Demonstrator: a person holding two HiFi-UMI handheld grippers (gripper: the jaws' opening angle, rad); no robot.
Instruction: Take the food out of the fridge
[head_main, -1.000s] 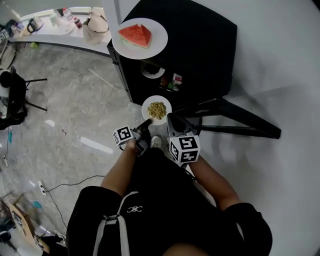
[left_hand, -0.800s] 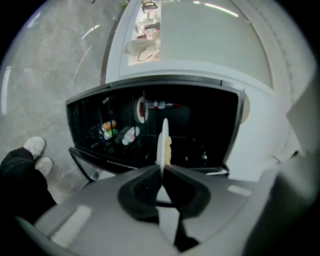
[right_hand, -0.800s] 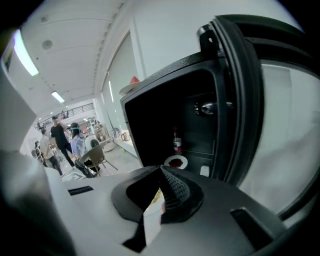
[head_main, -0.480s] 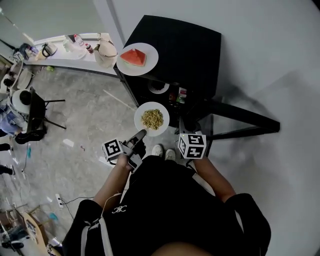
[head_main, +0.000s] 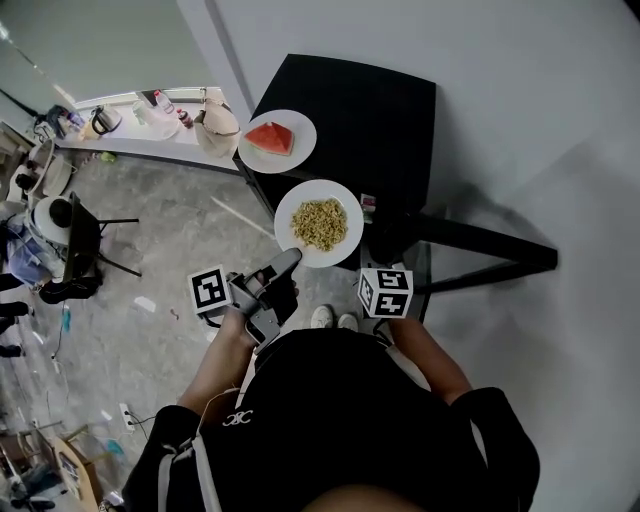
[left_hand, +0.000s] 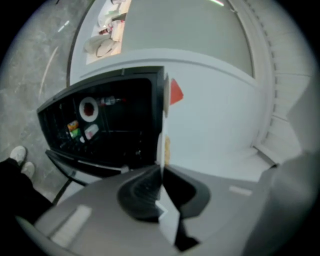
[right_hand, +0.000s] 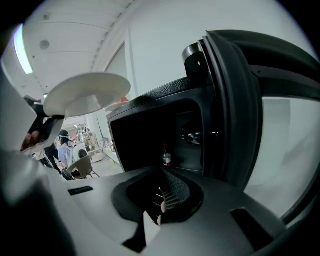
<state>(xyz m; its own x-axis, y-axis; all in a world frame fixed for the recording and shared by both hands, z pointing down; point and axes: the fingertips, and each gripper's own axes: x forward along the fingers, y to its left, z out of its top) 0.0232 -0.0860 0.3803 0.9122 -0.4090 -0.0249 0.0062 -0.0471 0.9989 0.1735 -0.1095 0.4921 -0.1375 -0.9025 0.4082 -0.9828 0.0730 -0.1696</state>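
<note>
A white plate of yellowish food (head_main: 320, 222) hangs in front of the black fridge (head_main: 350, 110), about level with its top. My left gripper (head_main: 285, 262) is shut on the plate's near rim. In the left gripper view the plate (left_hand: 161, 147) stands edge-on between the jaws. A second plate with a watermelon wedge (head_main: 277, 140) rests on the fridge's top at its left corner. My right gripper (right_hand: 159, 197) is shut with nothing in it, and points into the open fridge (right_hand: 150, 135) at a small bottle (right_hand: 166, 159). Its marker cube (head_main: 385, 292) is just right of the held plate.
The fridge door (head_main: 480, 245) stands open to the right. Inside the fridge are a small dish (left_hand: 88, 108) and packets (left_hand: 74, 130). A counter (head_main: 150, 115) with a kettle and bottles runs at the back left, with a chair (head_main: 80, 245) below it. The person's white shoes (head_main: 330, 318) are under the grippers.
My left gripper has lifted the plate of food from low in front of the fridge up to the level of its top. The right gripper has risen a little.
</note>
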